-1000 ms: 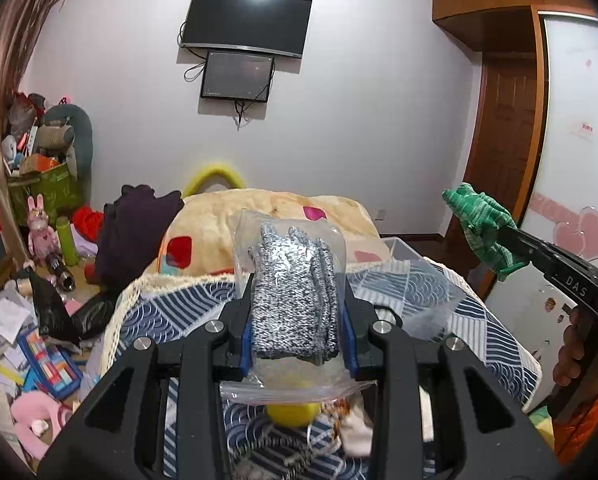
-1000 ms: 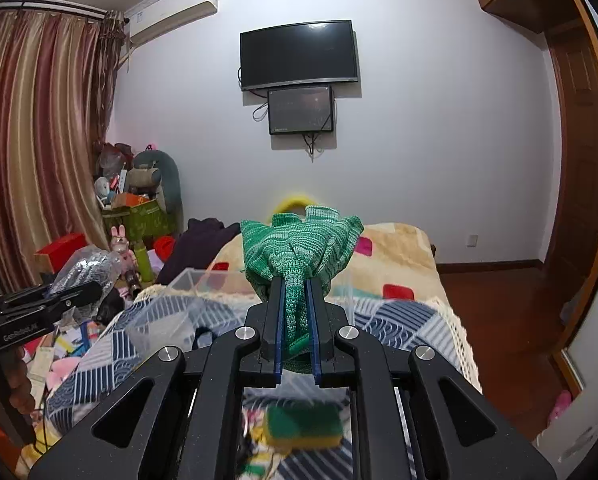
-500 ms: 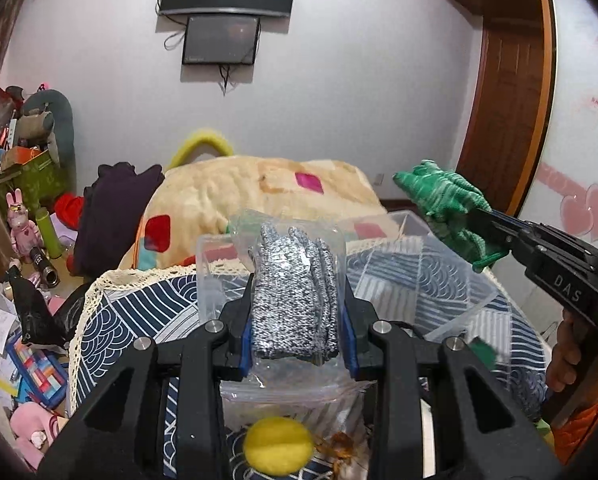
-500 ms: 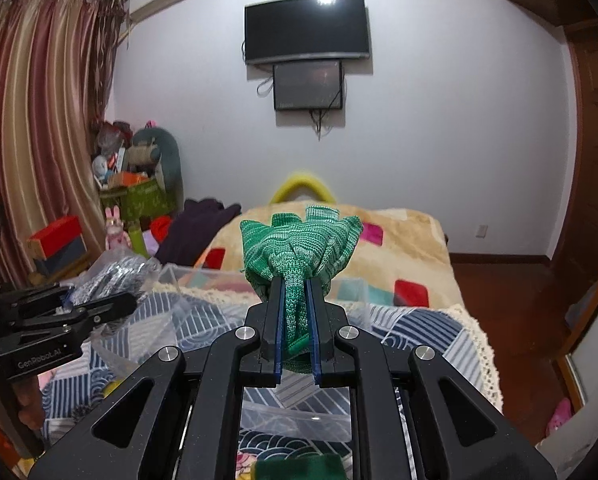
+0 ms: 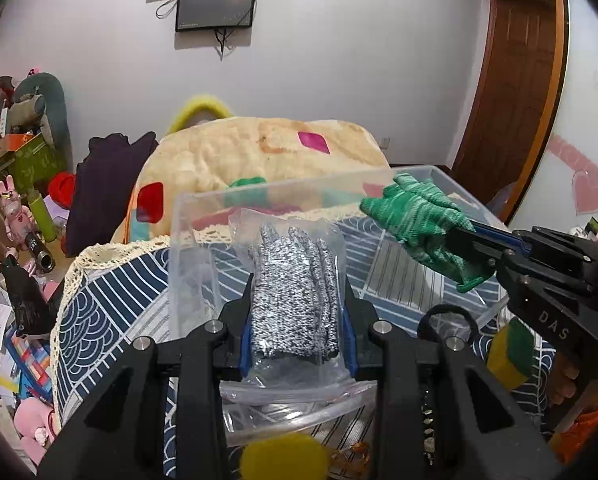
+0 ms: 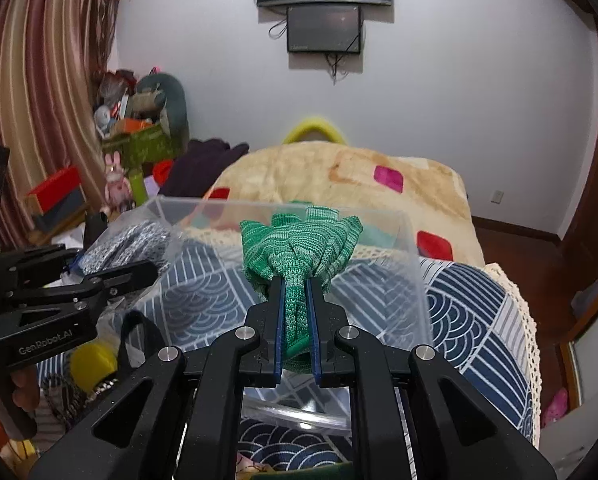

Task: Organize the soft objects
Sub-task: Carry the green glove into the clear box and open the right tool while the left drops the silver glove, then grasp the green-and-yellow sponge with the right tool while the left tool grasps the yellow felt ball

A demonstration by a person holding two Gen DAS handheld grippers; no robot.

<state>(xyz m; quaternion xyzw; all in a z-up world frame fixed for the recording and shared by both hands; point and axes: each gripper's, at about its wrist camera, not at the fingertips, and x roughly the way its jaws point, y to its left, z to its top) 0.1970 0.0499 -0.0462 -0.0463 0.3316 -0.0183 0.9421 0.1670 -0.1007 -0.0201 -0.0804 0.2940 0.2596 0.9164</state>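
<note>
Grey-flecked gloves in clear zip bag (image 5: pixel 295 292) sitting pinched betw. left gripper (image 5: pixel 297 340) fingers, closed on bag sides, hovering over near edge of clear plastic bin (image 5: pixel 403 178). Green knit glove (image 6: pixel 299 248) bunched betw. right gripper (image 6: pixel 295 320) fingers, clamped narrow on cuff, hanging above bin interior. Bin resting on blue wave-pattern bedspread (image 6: pixel 471 308); yellow ball (image 6: pixel 93 364) lying nr bin, left side.

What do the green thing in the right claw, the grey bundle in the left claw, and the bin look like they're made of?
Green glove: knitted yarn, matte; visible ribbed stitches, bunched folds. Grey gloves: speckled black-and-white knit, probably cotton blend, sealed in a glossy, wrinkled clear plastic bag. Bin: rigid transparent plastic, smooth with shiny edges; the bedspread shows through its walls.
</note>
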